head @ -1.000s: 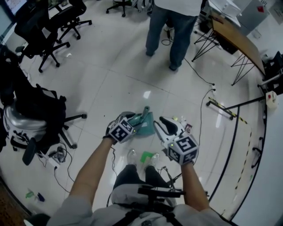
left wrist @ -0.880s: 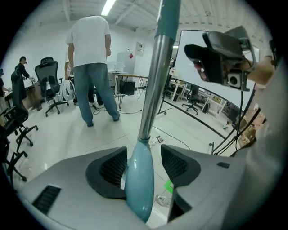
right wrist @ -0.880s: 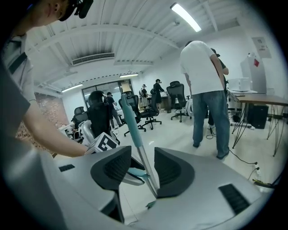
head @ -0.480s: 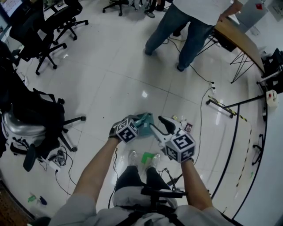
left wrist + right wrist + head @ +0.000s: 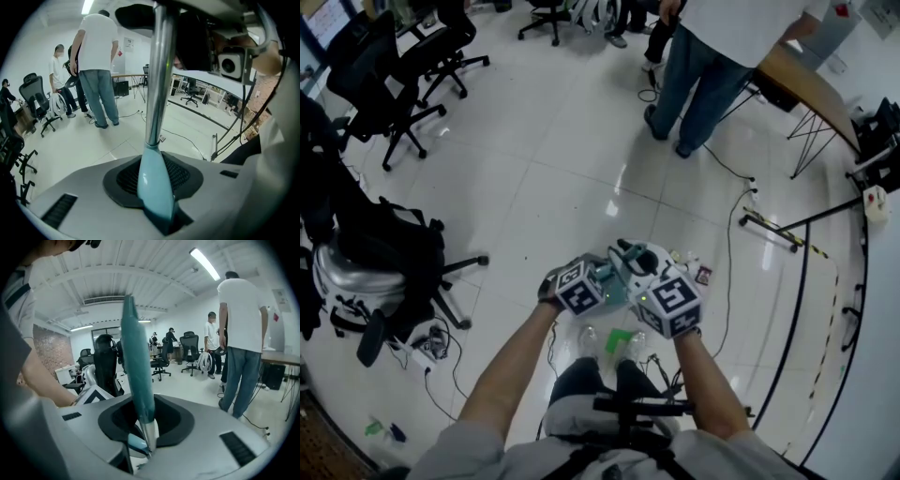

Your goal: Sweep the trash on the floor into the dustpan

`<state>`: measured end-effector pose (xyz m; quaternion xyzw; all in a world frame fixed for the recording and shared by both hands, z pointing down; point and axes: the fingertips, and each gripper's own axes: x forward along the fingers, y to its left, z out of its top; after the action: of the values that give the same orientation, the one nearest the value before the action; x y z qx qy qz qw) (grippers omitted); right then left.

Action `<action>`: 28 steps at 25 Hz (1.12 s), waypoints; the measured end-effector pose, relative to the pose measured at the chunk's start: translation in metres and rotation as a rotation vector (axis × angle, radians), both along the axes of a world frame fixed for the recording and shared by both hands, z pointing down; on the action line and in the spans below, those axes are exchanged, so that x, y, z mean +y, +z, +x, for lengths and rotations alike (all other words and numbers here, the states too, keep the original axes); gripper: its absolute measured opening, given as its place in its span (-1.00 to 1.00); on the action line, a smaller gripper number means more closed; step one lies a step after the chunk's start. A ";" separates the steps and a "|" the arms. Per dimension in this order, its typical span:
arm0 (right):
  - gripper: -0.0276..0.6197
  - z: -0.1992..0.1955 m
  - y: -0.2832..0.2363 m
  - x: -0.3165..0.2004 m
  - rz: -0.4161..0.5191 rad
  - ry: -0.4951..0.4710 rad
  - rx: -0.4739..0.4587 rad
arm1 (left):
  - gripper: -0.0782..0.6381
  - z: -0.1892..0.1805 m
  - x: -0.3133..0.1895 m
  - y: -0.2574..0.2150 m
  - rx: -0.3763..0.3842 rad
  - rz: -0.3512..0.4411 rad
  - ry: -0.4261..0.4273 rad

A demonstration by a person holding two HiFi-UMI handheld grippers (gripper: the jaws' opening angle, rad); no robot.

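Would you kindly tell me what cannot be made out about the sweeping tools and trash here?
Teal plastic sweeping tool: head view; the left gripper and right gripper cover it, so brush or dustpan is unclear.
Small floor trash: head view; too small to identify.
Silver metal pole with pale-blue grip: left gripper view; top cut off by the upper edge.
Teal flat handle: right gripper view; lower end hidden between the closing jaws.
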<state>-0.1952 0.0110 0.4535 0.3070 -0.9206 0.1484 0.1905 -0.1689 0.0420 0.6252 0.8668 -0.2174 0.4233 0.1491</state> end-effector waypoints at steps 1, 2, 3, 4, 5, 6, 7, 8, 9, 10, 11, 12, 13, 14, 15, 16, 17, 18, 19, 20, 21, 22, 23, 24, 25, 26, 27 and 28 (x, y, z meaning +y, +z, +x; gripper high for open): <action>-0.68 0.001 -0.003 0.001 0.020 -0.003 0.009 | -0.46 0.000 0.003 -0.004 -0.004 0.002 -0.001; -0.69 0.002 -0.007 0.003 0.040 -0.010 0.015 | -0.46 0.001 0.005 -0.008 -0.004 0.005 -0.001; -0.71 0.003 -0.011 0.005 0.058 -0.018 0.020 | -0.46 0.002 0.008 -0.012 -0.003 0.010 -0.001; -0.72 0.005 -0.015 0.009 0.072 -0.024 0.025 | -0.46 0.003 0.012 -0.015 0.000 0.015 0.000; -0.73 0.009 -0.018 0.012 0.084 -0.028 0.029 | -0.47 0.005 0.015 -0.018 0.005 0.021 0.000; -0.73 0.013 -0.020 0.014 0.094 -0.030 0.031 | -0.46 0.007 0.018 -0.019 0.009 0.028 -0.002; -0.73 0.018 -0.023 0.016 0.100 -0.030 0.031 | -0.47 0.010 0.021 -0.020 0.012 0.035 -0.004; -0.73 0.023 -0.025 0.017 0.102 -0.026 0.025 | -0.47 0.013 0.023 -0.022 0.014 0.044 -0.004; -0.73 0.029 -0.028 0.019 0.101 -0.020 0.017 | -0.46 0.017 0.025 -0.025 0.015 0.052 -0.001; -0.73 0.033 -0.030 0.020 0.101 -0.014 0.009 | -0.46 0.020 0.027 -0.028 0.014 0.059 0.002; -0.73 0.039 -0.032 0.020 0.101 -0.004 0.001 | -0.46 0.024 0.028 -0.031 0.012 0.064 0.003; -0.73 0.046 -0.033 0.019 0.099 0.016 -0.007 | -0.46 0.026 0.030 -0.033 0.008 0.067 -0.002; -0.73 0.059 -0.033 0.015 0.092 0.050 -0.018 | -0.46 0.025 0.031 -0.035 0.006 0.068 -0.017; -0.72 0.076 -0.033 0.010 0.082 0.091 -0.032 | -0.47 0.020 0.031 -0.036 0.008 0.065 -0.047; -0.73 0.095 -0.033 0.007 0.072 0.124 -0.046 | -0.47 0.012 0.031 -0.038 0.017 0.059 -0.087; -0.73 0.110 -0.035 0.006 0.067 0.137 -0.055 | -0.46 0.005 0.031 -0.040 0.028 0.053 -0.124; -0.73 0.121 -0.039 0.007 0.070 0.136 -0.057 | -0.46 -0.001 0.029 -0.043 0.038 0.049 -0.152; -0.73 0.126 -0.043 0.009 0.076 0.132 -0.059 | -0.46 -0.003 0.028 -0.046 0.045 0.047 -0.169; -0.73 0.130 -0.046 0.012 0.082 0.132 -0.060 | -0.46 -0.003 0.028 -0.050 0.050 0.046 -0.180; -0.73 0.132 -0.048 0.016 0.090 0.137 -0.057 | -0.47 0.000 0.028 -0.054 0.054 0.048 -0.189; -0.73 0.135 -0.048 0.019 0.099 0.141 -0.047 | -0.47 0.003 0.028 -0.058 0.055 0.050 -0.199; -0.72 0.139 -0.049 0.022 0.110 0.144 -0.033 | -0.47 0.006 0.027 -0.061 0.056 0.055 -0.211; -0.72 0.143 -0.050 0.024 0.122 0.145 -0.021 | -0.47 0.008 0.026 -0.066 0.055 0.060 -0.225; -0.72 0.148 -0.053 0.025 0.134 0.149 -0.014 | -0.47 0.011 0.025 -0.070 0.055 0.067 -0.240; -0.72 0.154 -0.057 0.026 0.144 0.156 -0.012 | -0.47 0.013 0.024 -0.075 0.055 0.075 -0.252; -0.72 0.161 -0.063 0.027 0.155 0.166 -0.013 | -0.47 0.015 0.023 -0.081 0.057 0.083 -0.261; -0.72 0.168 -0.069 0.027 0.168 0.179 -0.016 | -0.47 0.017 0.023 -0.086 0.058 0.092 -0.266; -0.72 0.174 -0.074 0.028 0.181 0.191 -0.019 | -0.47 0.019 0.023 -0.092 0.060 0.101 -0.267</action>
<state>-0.0216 0.0387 0.3793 0.4078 -0.8985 0.0851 0.1382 -0.1496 0.0652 0.5333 0.8488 -0.3474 0.3620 0.1669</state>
